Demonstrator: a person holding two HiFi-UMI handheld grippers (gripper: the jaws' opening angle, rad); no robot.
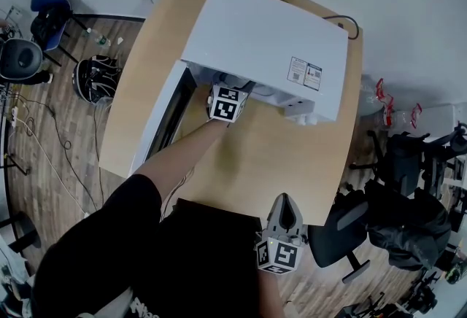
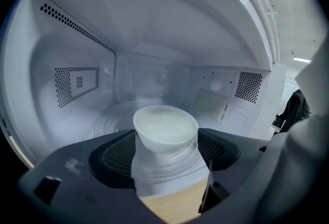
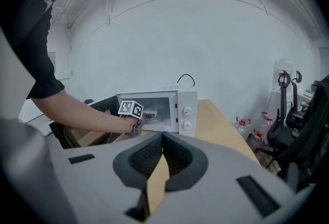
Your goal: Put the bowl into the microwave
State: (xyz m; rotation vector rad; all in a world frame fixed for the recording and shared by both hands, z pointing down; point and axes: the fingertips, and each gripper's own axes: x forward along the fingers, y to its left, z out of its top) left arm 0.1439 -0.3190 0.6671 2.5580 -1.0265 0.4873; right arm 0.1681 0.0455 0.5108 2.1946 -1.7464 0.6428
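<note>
A small white bowl (image 2: pixel 165 126) stands on the glass turntable (image 2: pixel 110 117) inside the white microwave (image 1: pixel 264 47). My left gripper (image 2: pixel 166 152) reaches into the cavity with its jaws open. The bowl sits in the gap at their tips, and I see no pad pressing on it. In the right gripper view the bowl (image 3: pixel 150 113) shows inside the microwave (image 3: pixel 177 110), just beyond the left gripper (image 3: pixel 134 124). The microwave door (image 1: pixel 157 119) hangs open to the left. My right gripper (image 3: pixel 162 138) is shut on nothing and held back at the table's near edge (image 1: pixel 282 216).
The microwave stands on a light wooden table (image 1: pixel 284 156). A black office chair (image 1: pixel 343 230) stands at the table's near right corner. More chairs and bags (image 1: pixel 408 178) crowd the right side. A cable (image 1: pixel 349 23) runs behind the microwave.
</note>
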